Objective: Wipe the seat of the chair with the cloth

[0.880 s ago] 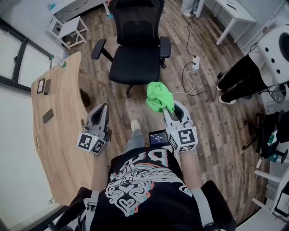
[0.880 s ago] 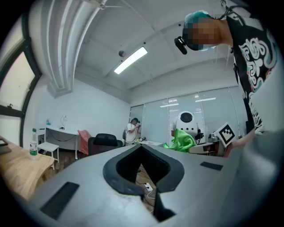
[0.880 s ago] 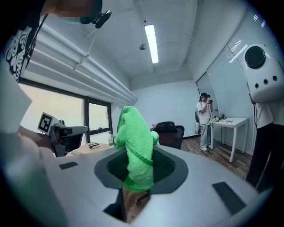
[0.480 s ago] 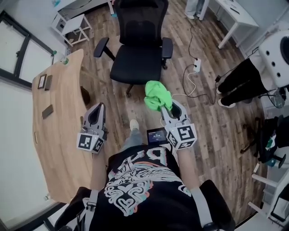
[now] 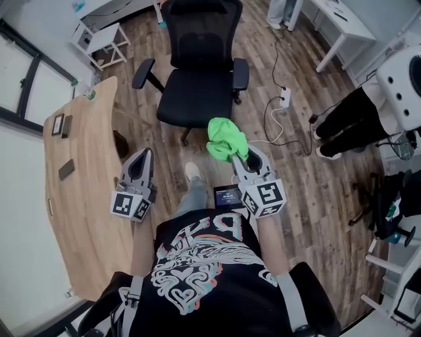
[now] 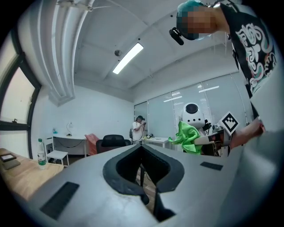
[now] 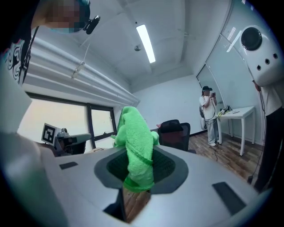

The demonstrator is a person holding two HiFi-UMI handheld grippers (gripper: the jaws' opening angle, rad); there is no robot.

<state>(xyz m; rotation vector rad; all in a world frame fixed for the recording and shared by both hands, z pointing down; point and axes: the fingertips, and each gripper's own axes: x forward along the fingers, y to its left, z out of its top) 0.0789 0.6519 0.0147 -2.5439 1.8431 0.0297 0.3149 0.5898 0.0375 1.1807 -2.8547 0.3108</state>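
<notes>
Cloth point(image 5: 225, 137) — lengthwise along right tongs point(image 5: 248, 156)

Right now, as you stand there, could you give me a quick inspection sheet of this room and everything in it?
Surface: black chair seat, nothing seen on it.
Job's things: green cloth, bunched, held in the air short of the chair.
Clutter: wooden table on the left, carrying a bottle and a few small flat dark things.
Grippers: right gripper shut on the cloth; left gripper shut, holding nothing.
Cables: white power strip and cord on the floor to the right of the chair.
Surroundings: wood floor, white desk, a person's legs at the right.
</notes>
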